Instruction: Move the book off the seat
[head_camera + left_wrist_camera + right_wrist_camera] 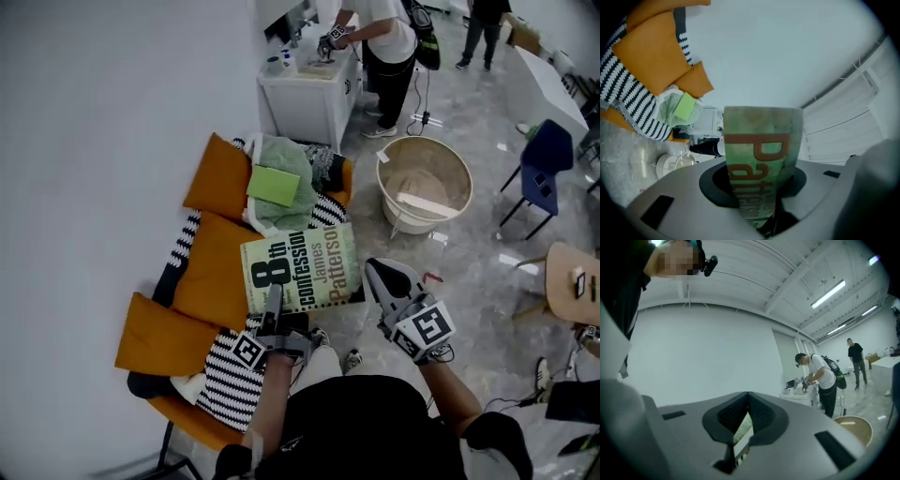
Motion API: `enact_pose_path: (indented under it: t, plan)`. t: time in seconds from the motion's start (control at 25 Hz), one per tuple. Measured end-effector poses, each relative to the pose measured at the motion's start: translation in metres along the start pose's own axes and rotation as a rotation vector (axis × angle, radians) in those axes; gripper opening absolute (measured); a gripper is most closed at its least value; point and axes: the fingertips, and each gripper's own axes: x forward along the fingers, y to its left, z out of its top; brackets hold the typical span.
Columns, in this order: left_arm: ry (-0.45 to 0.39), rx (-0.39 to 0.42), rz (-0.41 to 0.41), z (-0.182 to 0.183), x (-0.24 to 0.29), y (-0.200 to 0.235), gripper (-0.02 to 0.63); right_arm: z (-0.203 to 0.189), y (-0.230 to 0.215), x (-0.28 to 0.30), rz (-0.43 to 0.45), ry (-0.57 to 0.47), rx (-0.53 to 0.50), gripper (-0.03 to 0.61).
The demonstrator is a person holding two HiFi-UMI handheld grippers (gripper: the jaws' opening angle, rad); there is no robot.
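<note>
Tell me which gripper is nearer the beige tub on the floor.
Right. The right gripper is off the book's edge that faces the tub; the left gripper, fingers clamped on the book, is farther away, over the seat.

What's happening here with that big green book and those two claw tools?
A person is holding a large green book over a chair piled with orange cushions. The left gripper is clamped on the book's near edge. The right gripper is shut at the book's right edge, apparently pinching a thin part of it. The book has not yet been set down anywhere else. Farther back, another person works at a small white table.
</note>
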Motion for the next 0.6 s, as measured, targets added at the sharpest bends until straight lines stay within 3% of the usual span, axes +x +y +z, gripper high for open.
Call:
enact_pose_path:
  t: [0.2, 0.6]
  plan:
    - [0.122, -0.053, 0.018, -0.027, 0.035, 0.023, 0.163, -0.007, -0.042, -0.022, -0.155, 0.006, 0.049, 0.015]
    - [0.381, -0.082, 0.008, -0.041, 0.141, 0.053, 0.163, 0.015, -0.104, 0.008, -0.382, -0.035, 0.013, 0.015]
